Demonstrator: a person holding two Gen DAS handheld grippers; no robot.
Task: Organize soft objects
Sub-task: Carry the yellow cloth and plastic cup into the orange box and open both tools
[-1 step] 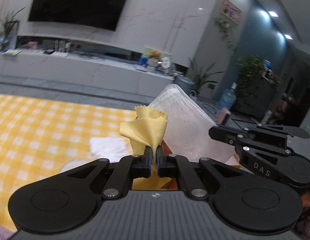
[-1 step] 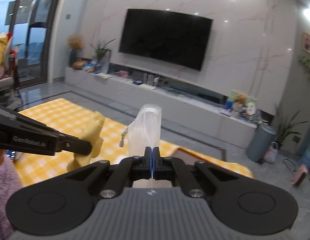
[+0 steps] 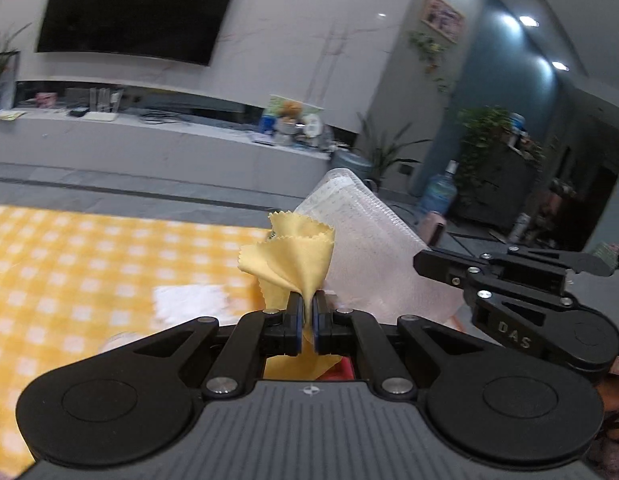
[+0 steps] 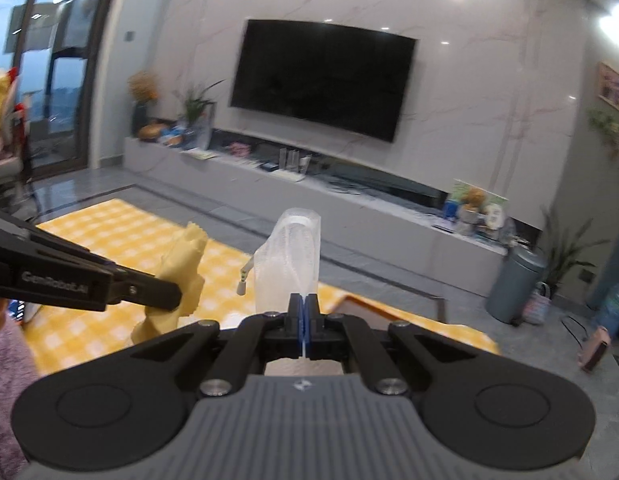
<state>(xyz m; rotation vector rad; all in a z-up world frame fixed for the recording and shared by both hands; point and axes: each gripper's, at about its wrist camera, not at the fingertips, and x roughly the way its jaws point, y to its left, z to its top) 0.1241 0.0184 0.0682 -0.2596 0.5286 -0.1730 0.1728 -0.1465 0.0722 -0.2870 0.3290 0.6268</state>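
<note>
your left gripper (image 3: 307, 316) jaws clamp the yellow cloth (image 3: 295, 258), the right gripper (image 4: 305, 320) jaws pinch the mesh pouch (image 4: 289, 264) just beside it, both lifted above the desk (image 3: 69, 256), probably for bagging.

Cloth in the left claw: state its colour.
Yellow, with a zigzag-cut edge. The cloth pinched in the left claw shows best in the left wrist view.

Yellow cloth (image 3: 293, 256) lower part behind jaws

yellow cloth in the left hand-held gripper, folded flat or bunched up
Bunched up: the yellow cloth fans out in loose ruffles above the shut left hand-held gripper, pinched at one spot.
</note>
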